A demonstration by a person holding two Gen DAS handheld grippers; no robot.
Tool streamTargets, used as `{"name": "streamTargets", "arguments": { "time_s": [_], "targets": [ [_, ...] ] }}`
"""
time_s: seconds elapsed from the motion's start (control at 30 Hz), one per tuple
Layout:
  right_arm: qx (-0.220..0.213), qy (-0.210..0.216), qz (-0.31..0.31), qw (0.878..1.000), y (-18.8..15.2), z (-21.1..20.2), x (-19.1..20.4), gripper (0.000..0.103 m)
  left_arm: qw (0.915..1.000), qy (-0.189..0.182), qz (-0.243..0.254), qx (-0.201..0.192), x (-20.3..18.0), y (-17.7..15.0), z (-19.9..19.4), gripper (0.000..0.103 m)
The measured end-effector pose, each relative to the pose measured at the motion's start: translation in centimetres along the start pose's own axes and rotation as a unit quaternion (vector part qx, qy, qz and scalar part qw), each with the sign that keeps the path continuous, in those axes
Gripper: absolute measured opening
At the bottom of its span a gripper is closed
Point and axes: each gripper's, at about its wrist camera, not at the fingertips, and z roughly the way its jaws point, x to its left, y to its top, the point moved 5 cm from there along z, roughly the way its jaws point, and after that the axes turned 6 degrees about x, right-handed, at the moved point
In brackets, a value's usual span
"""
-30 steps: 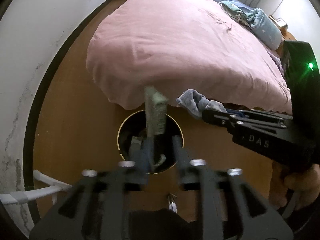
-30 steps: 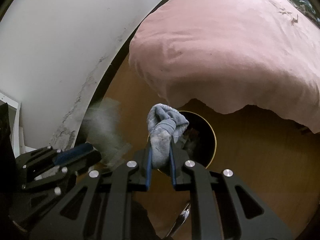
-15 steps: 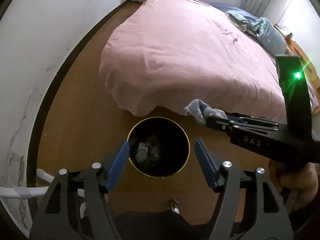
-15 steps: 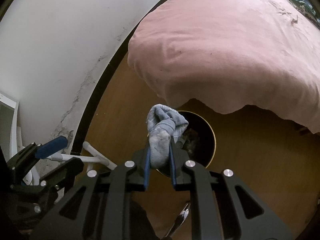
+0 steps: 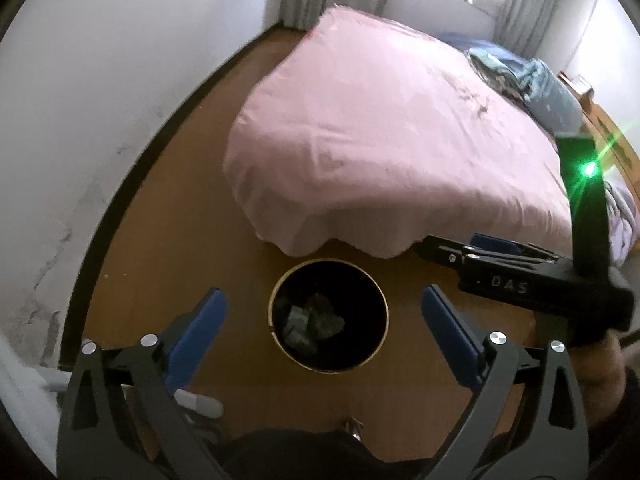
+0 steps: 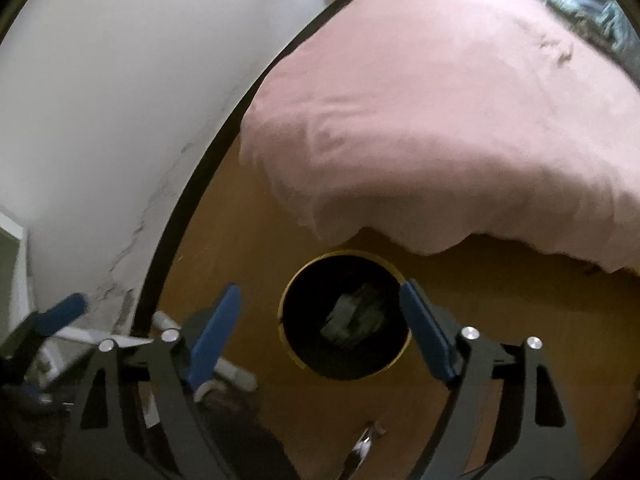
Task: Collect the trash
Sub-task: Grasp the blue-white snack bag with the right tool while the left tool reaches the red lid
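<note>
We see the round black gold-rimmed bin (image 5: 376, 316) standing on the wooden floor (image 5: 168, 264) just before the foot of the bed, whose pink cover (image 5: 380, 140) overhangs behind it. Crumpled scraps (image 5: 310, 324) lie in the bin. The white wall (image 5: 80, 100) runs along the left.

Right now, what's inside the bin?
The bin holds a small heap of crumpled greyish scraps at its bottom. The dark walls hide the rest; nothing can be told apart.
</note>
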Motion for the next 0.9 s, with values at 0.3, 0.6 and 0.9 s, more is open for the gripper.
{"name": "streamTargets", "arguments": {
  "time_s": [0.3,0.6,0.9],
  "targets": [
    [-0.041,0.021,-0.098,0.994,-1.3,-2.8,7.5,0.084,0.993,0.053,-0.077,-0.072,5.9,-6.0,-14.8,0.096],
    [-0.003,0.194,-0.319,0.928,-12.0,-7.8,28.6,0.085,0.9509,0.179,-0.209,-0.142,16.4,-21.7,-30.9,0.096],
    [0.113,0.319,-0.463,0.819,-25.8,-11.3,45.9,0.088,0.8689,0.293,-0.373,-0.144,25.0,-39.5,-40.1,0.096]
  ]
}}
